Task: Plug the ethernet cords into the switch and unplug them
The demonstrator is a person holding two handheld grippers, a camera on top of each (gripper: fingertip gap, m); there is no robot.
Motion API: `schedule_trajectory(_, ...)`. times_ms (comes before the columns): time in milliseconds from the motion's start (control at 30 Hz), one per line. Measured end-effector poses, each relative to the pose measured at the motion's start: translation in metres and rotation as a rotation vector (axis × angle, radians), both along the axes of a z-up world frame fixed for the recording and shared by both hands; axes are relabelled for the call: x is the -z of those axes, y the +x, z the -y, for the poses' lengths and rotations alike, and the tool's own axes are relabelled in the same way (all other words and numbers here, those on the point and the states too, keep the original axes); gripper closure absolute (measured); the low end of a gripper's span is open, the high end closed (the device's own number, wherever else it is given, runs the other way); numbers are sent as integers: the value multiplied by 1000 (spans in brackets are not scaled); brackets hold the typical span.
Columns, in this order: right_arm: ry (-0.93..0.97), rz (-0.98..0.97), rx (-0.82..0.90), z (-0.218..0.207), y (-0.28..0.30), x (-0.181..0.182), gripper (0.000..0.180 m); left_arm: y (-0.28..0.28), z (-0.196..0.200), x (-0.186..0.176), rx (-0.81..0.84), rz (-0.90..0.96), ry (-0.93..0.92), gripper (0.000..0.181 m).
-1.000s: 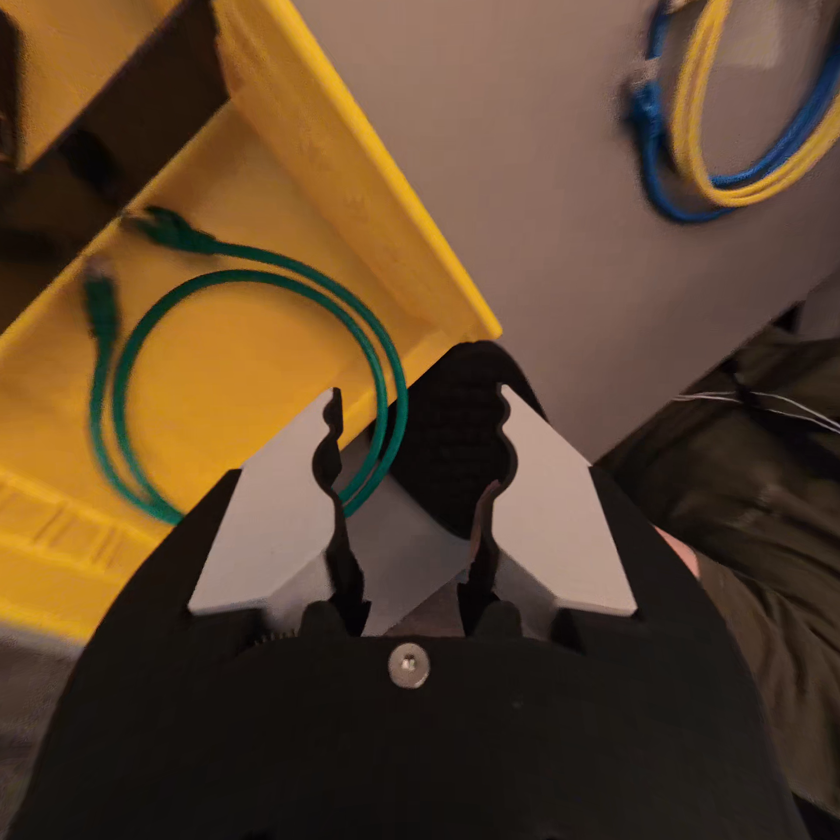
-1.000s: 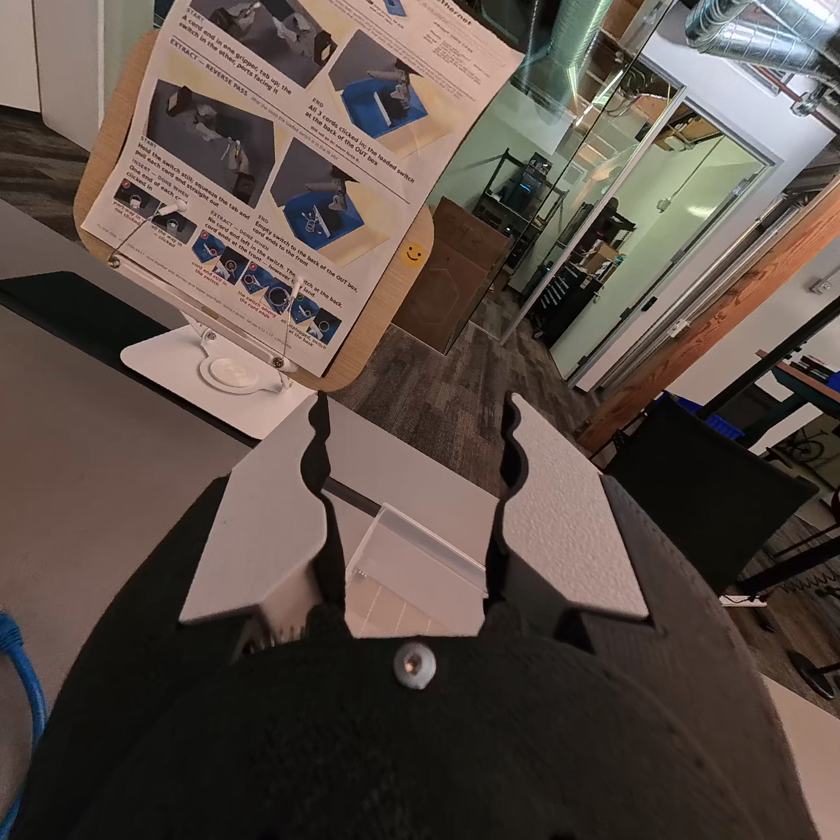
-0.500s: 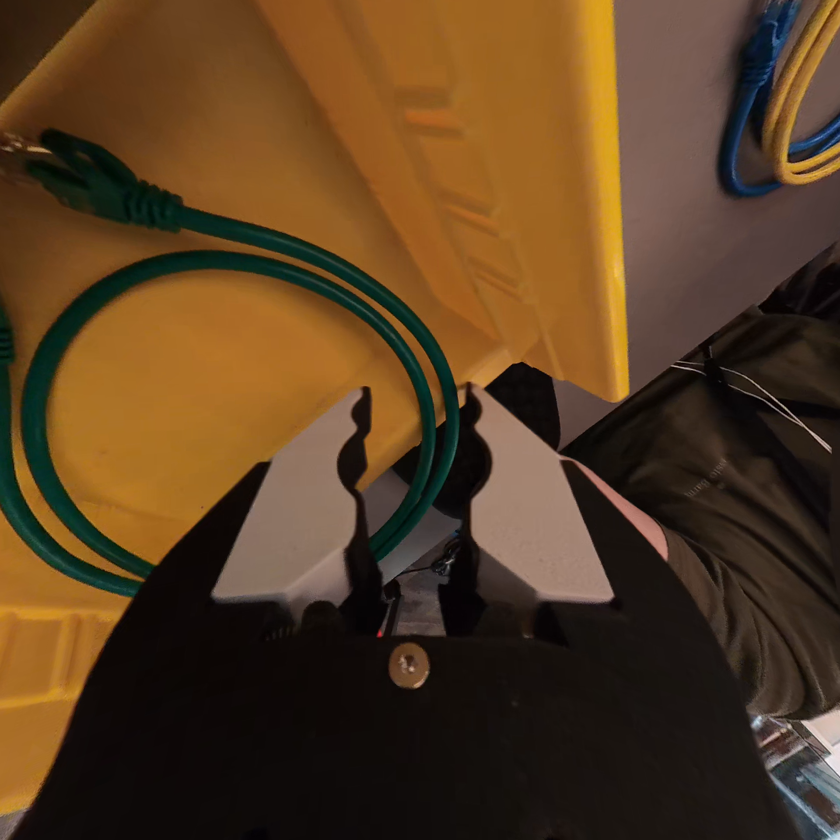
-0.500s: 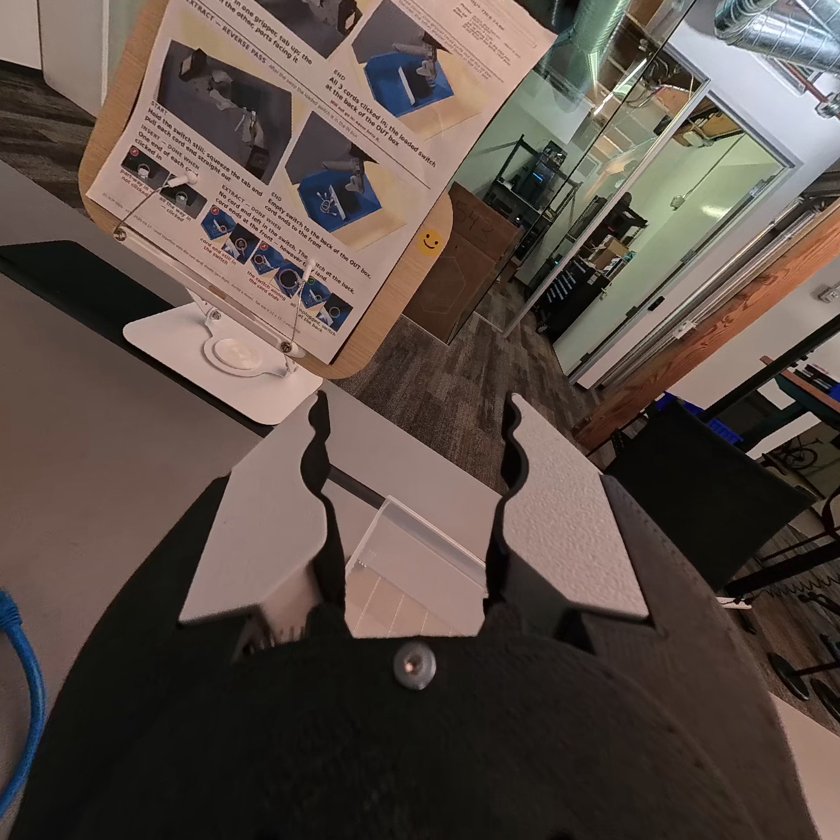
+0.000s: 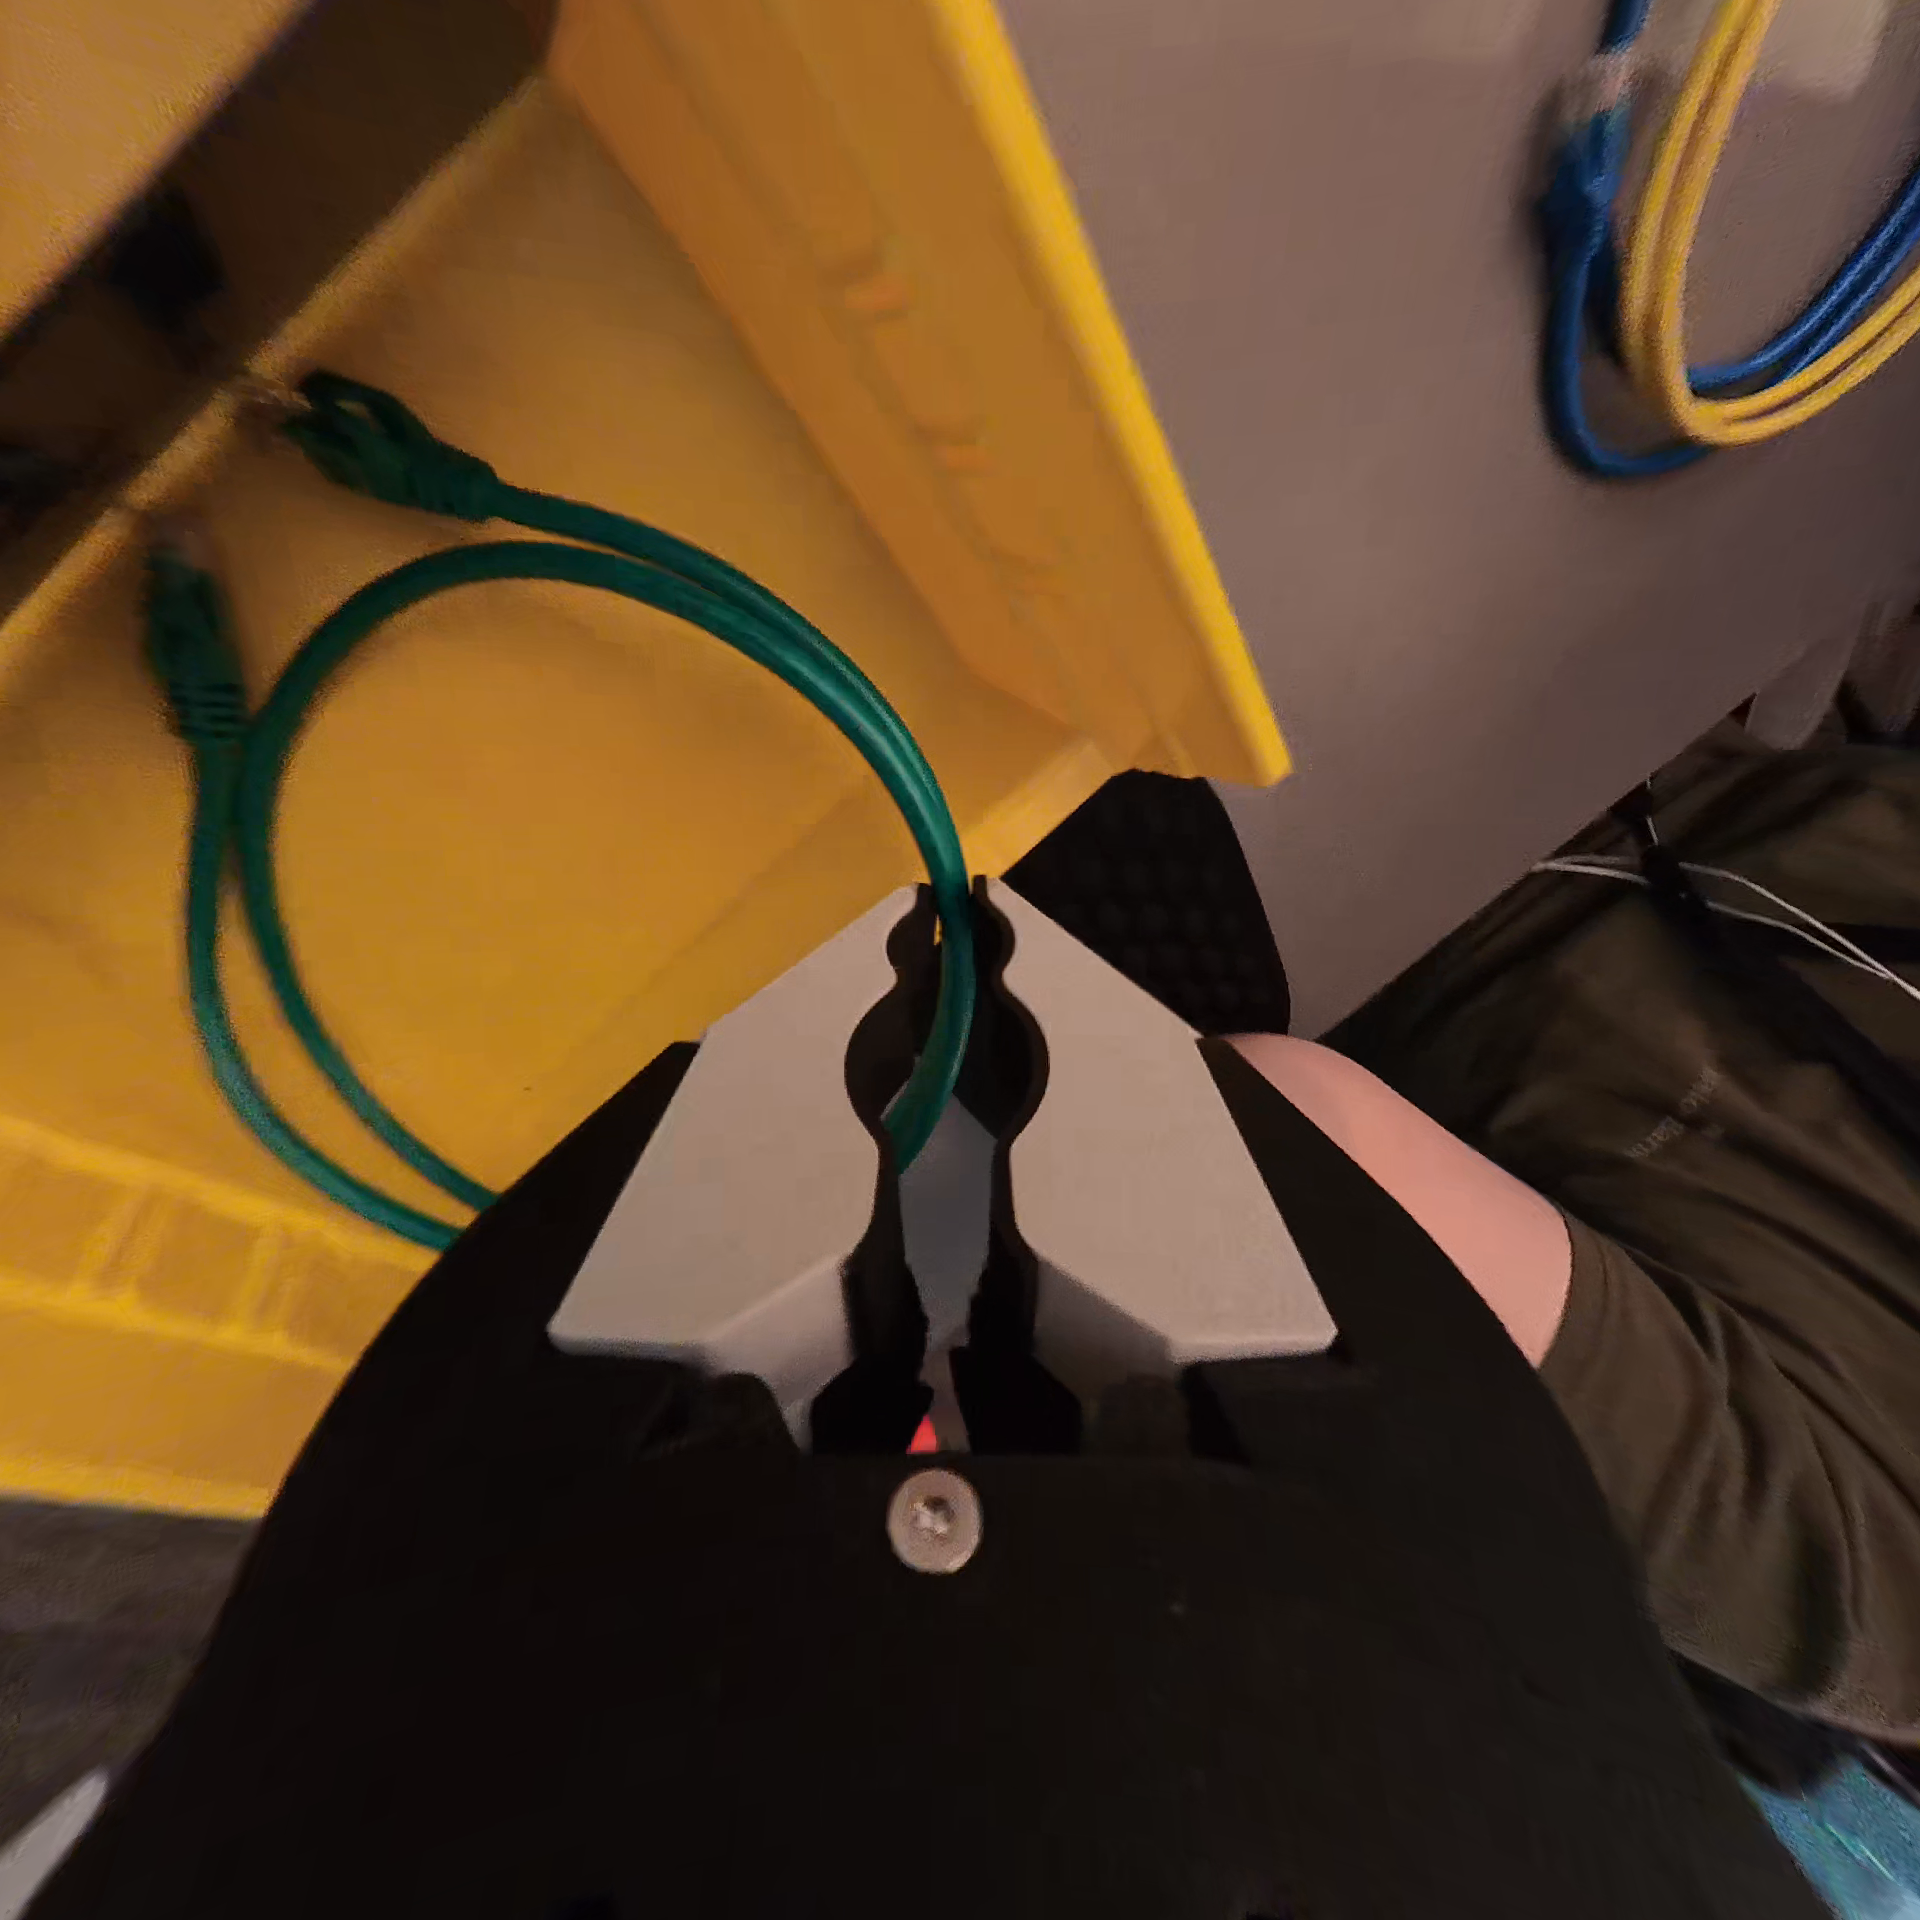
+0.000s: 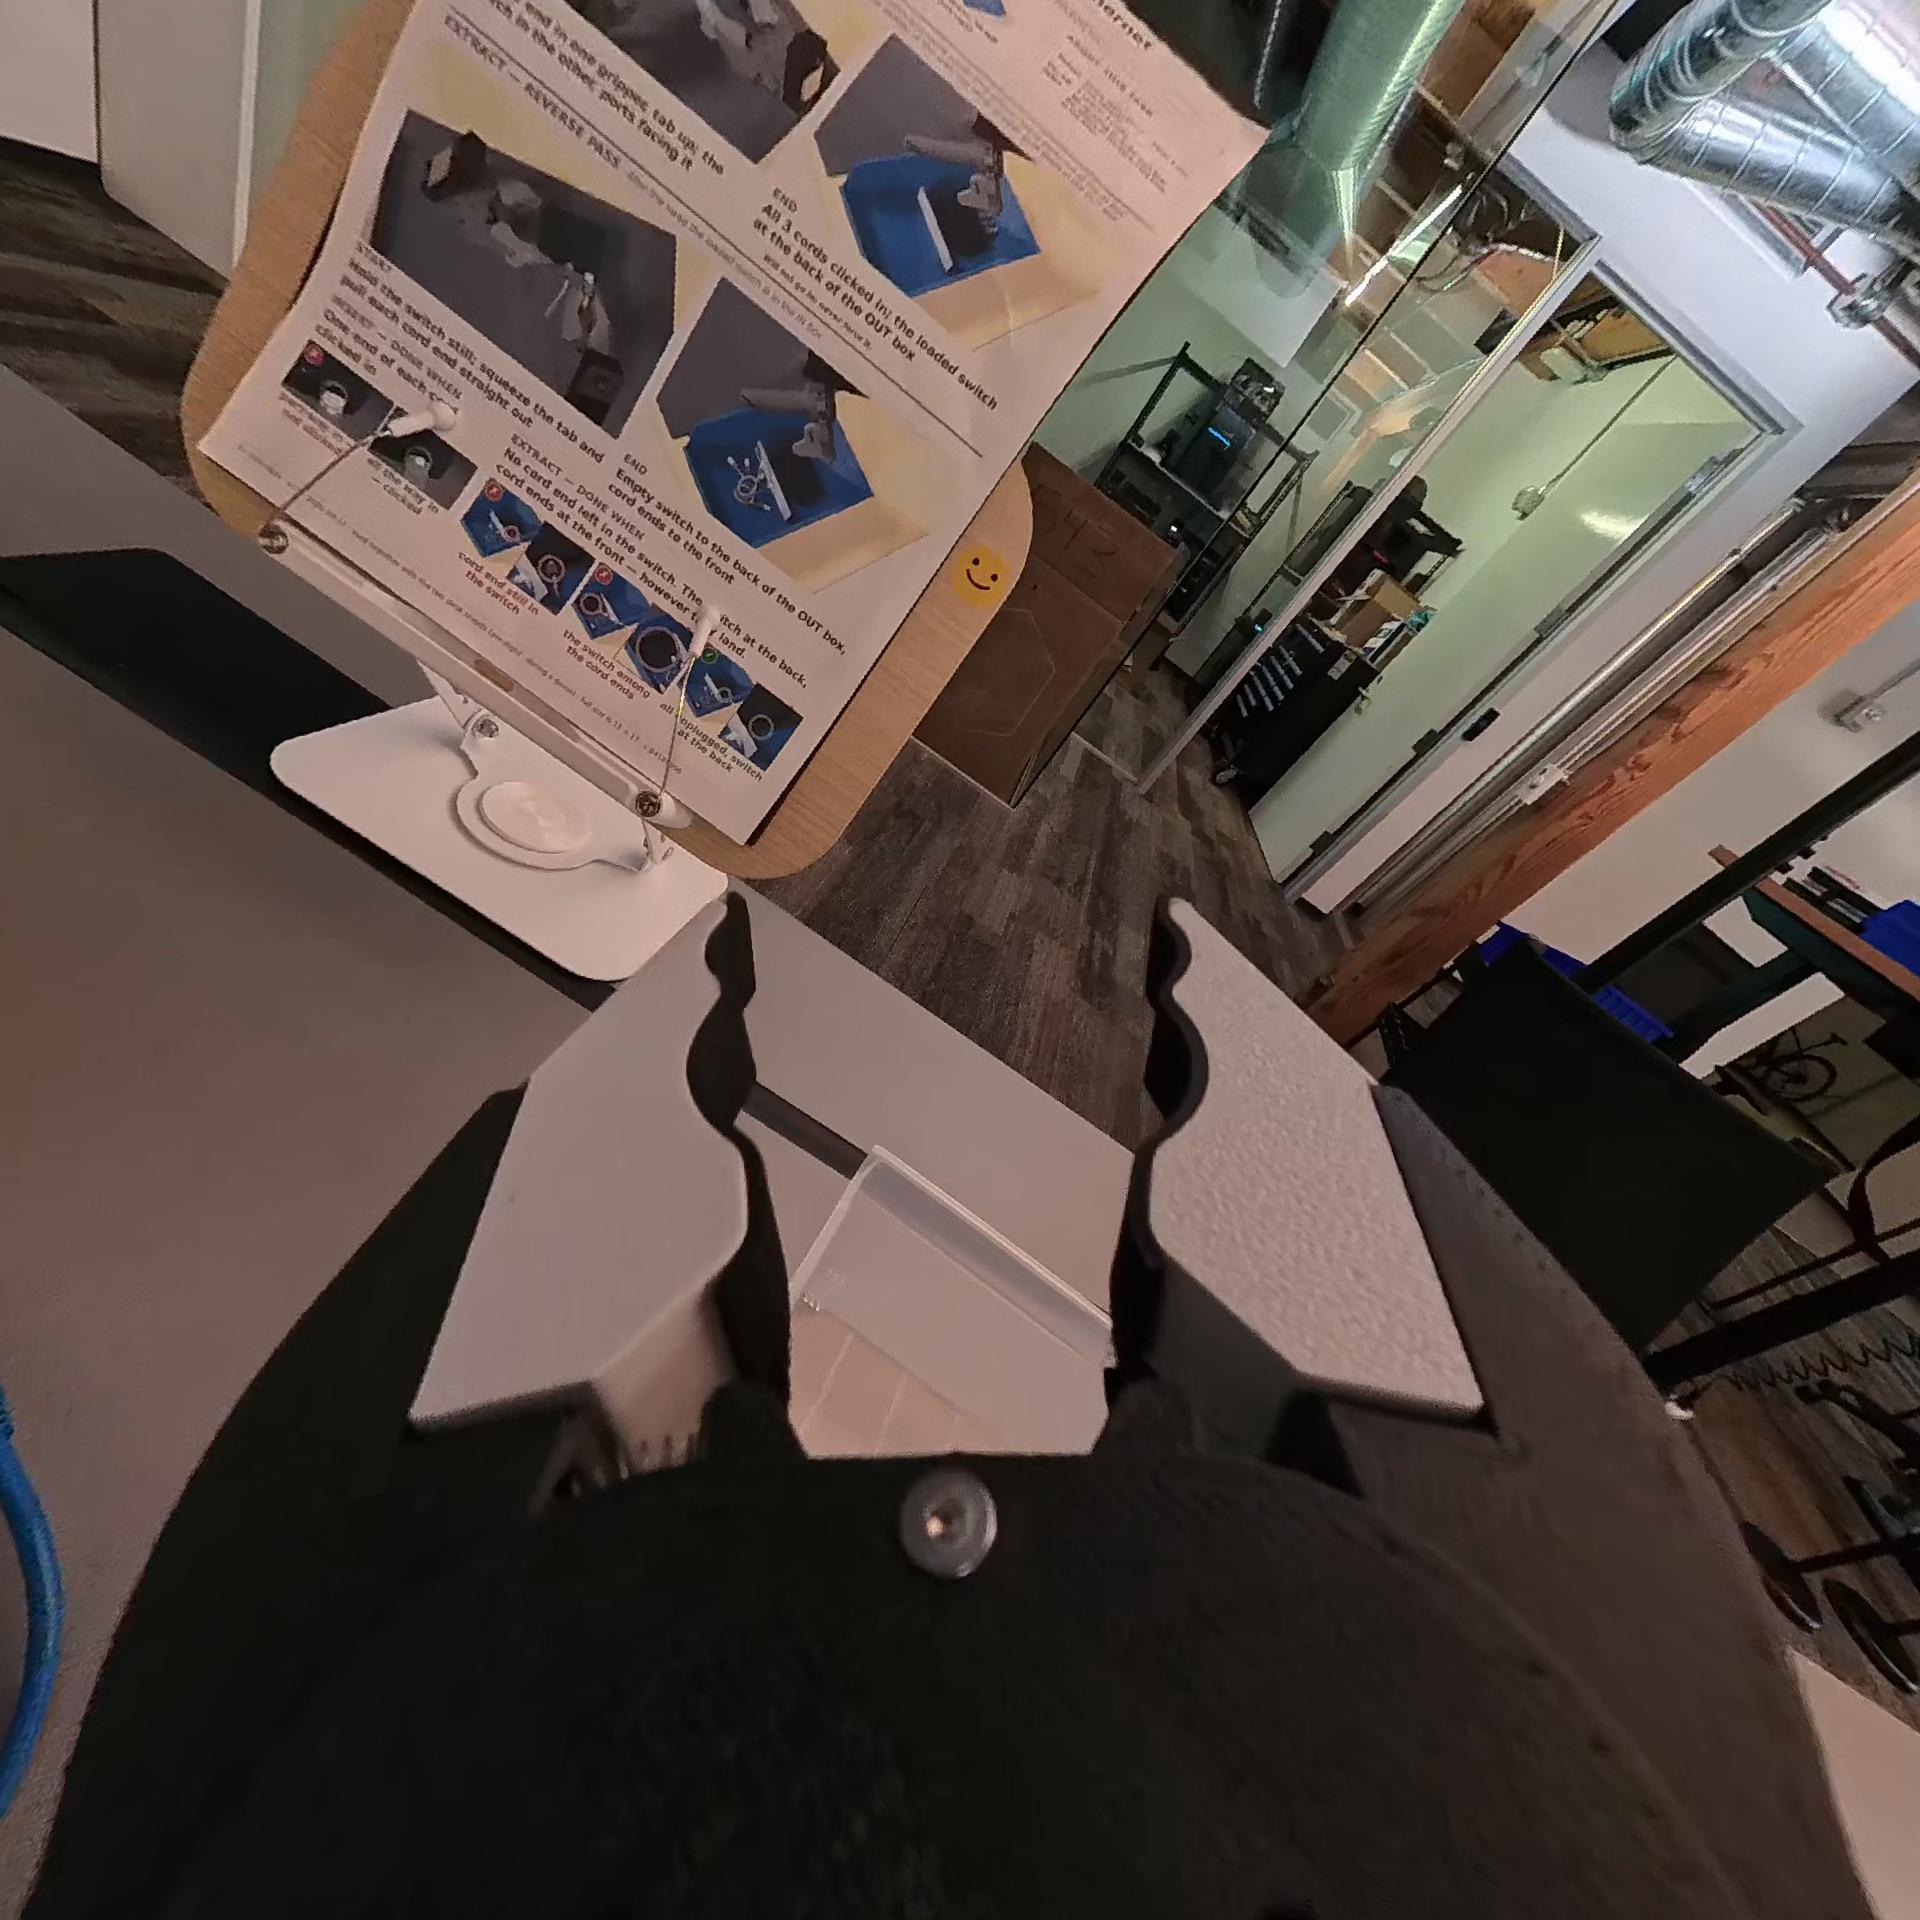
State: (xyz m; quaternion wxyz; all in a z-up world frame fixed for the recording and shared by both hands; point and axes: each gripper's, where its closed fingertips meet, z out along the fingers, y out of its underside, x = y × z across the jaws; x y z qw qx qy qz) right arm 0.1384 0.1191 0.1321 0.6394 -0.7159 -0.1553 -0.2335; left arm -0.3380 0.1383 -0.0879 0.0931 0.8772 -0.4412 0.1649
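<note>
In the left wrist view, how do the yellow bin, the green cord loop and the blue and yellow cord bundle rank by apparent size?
1. yellow bin
2. green ethernet cord, coiled inside the bin, pinched by the left gripper
3. blue and yellow cords on the table; they lie farther away and partly out of frame, so their true size is unsure.

Cord [image 5: 582, 582] in bin [image 5: 1081, 416], 2 cords [image 5: 1662, 312] beside.

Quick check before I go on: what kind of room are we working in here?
Most likely an office or lab workspace set up for recording tasks: a glass-walled room with shelving behind it, exposed ceiling ducts, and a printed instruction sheet on a stand at the grey table.
</note>
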Motion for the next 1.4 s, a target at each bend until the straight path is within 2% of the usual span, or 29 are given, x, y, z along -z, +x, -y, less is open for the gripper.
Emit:
schedule_trajectory(200, -15, -1, 8, -1, 3, 3, 104, 3, -33, -61, -106, 168, 379, 177)
schedule_trajectory(333, -25, 10, 6, -2, 1, 5, 104, 12, -41, -113, -160, 251, 641, 177)
schedule_trajectory(467, -24, 11, 5, -2, 0, 5, 104, 51, -22, -168, -149, 442, 813, 177)
schedule_trajectory(567, -25, 9, 8, -3, 1, 5, 104, 102, 0, -190, -83, 560, 868, 177)
schedule_trajectory(700, -33, 16, 9, -3, 0, 7, 104, 199, 44, -180, 158, 663, 828, 177)
schedule_trajectory(867, -40, 21, 7, -5, -1, 9, 104, 270, 89, -89, 458, 475, 614, 177)
schedule_trajectory(967, -47, 22, 5, -6, -1, 11, 104, 293, 131, -42, 635, 452, 378, 175)
schedule_trajectory(1033, -51, 23, 0, -7, -2, 12, 104, 300, 150, -27, 676, 450, 253, 165)
schedule_trajectory(1100, -53, 26, 1, -7, -2, 12, 104, 303, 155, -26, 672, 467, 195, 143)
schedule_trajectory(1200, -45, 22, 2, -6, 0, 10, 104, 299, 139, -47, 620, 531, 215, 147)
schedule_trajectory(1267, -37, 12, 0, -4, 2, 8, 104, 289, 112, -74, 555, 585, 314, 147)
schedule_trajectory(1333, -34, 6, 1, -3, 4, 7, 104, 267, 57, -109, 451, 606, 579, 142)
schedule_trajectory(1400, -32, 3, 2, -3, 5, 7, 104, 226, -8, -153, 301, 596, 923, 139)
